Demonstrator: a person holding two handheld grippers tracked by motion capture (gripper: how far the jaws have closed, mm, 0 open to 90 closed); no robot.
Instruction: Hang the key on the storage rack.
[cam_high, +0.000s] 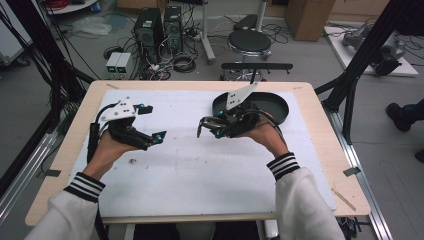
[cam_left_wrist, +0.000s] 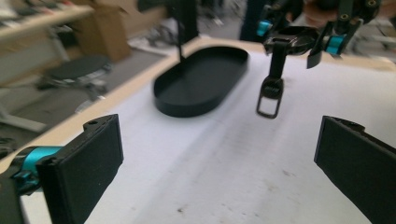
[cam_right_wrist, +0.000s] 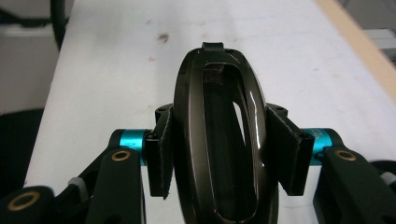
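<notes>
- Clip (cam_right_wrist: 189, 140), a dark glossy oval piece with a small loop hanging below it, is sitting clamped between the pads of the right gripper (cam_right_wrist: 219, 154), which is squeezing it from both sides and carrying it above the table.
- Nearest the person, two sleeves with striped cuffs are coming in over the white mat (cam_high: 200, 165), and each hand is holding a gripper over its middle.
- The left gripper (cam_high: 152, 122) is standing with its jaws spread wide and nothing between them. It is pointing across the mat toward the clip, well apart from it.
- Seen from the left gripper, the clip is hanging clear of the mat, near the black oval tray (cam_left_wrist: 201, 84) but not over it.
- The tray is lying at the far side of the mat and is looking empty.
- Judging by this, the pick-up is looking done and one gripper is bearing the clip. Setting it down, perhaps into the tray, is seeming to be what is left.
- Beyond the table, a round stool (cam_high: 249, 41) and two computer towers (cam_high: 159, 27) are standing on the floor among cables.
- No brand, label or writing is showing clearly enough to read.
</notes>
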